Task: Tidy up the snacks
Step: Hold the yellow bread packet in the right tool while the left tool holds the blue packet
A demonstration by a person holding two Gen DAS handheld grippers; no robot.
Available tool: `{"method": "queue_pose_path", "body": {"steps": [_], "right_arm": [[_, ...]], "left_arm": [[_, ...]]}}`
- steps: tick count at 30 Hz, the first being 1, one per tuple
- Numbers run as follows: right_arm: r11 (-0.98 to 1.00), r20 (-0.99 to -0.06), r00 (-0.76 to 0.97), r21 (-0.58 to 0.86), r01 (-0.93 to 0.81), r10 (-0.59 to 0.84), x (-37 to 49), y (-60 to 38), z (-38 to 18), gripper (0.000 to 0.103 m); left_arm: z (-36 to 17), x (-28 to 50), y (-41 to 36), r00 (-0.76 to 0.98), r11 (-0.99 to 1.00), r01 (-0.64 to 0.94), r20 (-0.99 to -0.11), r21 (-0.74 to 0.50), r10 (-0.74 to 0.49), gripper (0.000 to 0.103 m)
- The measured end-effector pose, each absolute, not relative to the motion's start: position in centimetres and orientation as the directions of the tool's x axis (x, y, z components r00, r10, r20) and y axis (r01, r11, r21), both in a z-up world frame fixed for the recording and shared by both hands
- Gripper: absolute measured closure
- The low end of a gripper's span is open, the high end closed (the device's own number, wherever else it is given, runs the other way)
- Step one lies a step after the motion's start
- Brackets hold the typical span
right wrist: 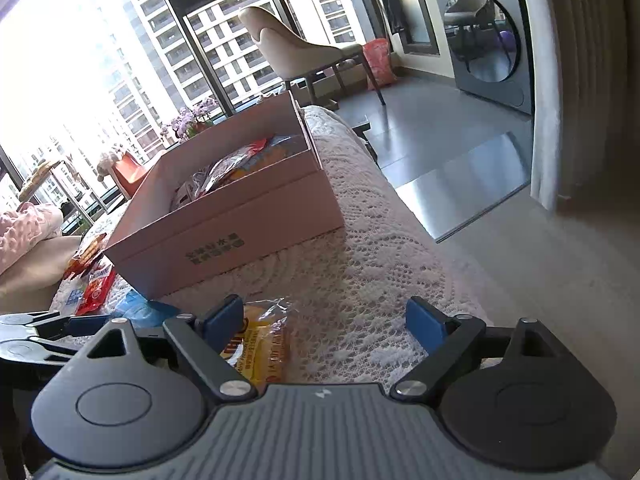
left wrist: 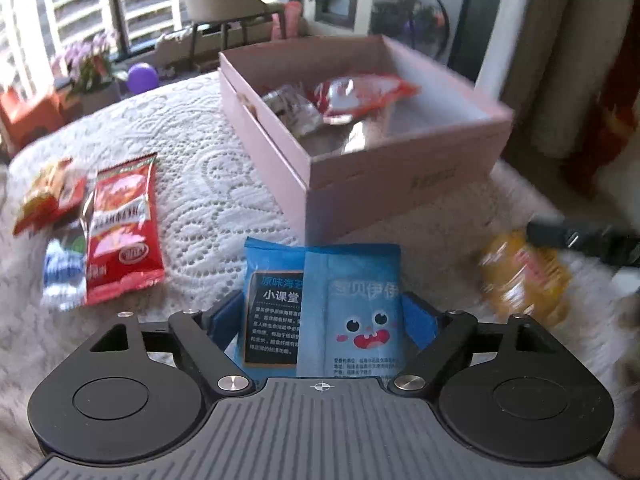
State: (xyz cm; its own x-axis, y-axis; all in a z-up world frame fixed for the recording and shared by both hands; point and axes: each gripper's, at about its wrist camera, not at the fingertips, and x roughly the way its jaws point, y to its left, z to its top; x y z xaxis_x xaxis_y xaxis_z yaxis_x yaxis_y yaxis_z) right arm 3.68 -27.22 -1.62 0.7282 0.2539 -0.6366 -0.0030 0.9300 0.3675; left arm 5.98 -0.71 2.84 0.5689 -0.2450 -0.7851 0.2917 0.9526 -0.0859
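Lace cloth (left wrist: 224, 184) covers the table by sunny windows (right wrist: 132, 40); each hand-held gripper, left (left wrist: 324, 320) and right (right wrist: 324, 324), gapes released.

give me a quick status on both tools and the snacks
Left tool open over blue packets. Right tool open by yellow packet. Pink box part filled, nothing blocking.

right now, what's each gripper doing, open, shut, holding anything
Left gripper: open, with the blue snack packets between its pads, not clamped.
Right gripper: open, holding nothing; the yellow snack bag lies by its left finger.
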Motion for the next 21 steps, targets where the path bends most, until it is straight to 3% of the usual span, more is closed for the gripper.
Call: {"method": "queue_pose_path", "body": {"steps": [7, 12, 21], "right_arm": [[0.957, -0.668, 0.710, 0.288, -0.030, 0.223, 3.6, -26.0, 0.1, 0.014], [0.969, -0.661, 0.719, 0.238, -0.071, 0.215, 3.3, -24.4, 1.6, 0.014], [0.981, -0.714, 0.675, 0.180, -0.078, 0.185, 3.8, -22.0, 0.3, 0.014]], "left_arm": [[6.9, 2.8, 1.4, 0.732, 0.962, 0.242, -0.629, -0.123, -0.264, 0.015], [7.0, 1.3, 3.0, 0.815, 0.966, 0.184, -0.520, -0.184, -0.255, 0.015], [4.5, 0.7, 4.3, 0.787, 0.963, 0.163, -0.560, -0.215, -0.258, 0.015]]}}
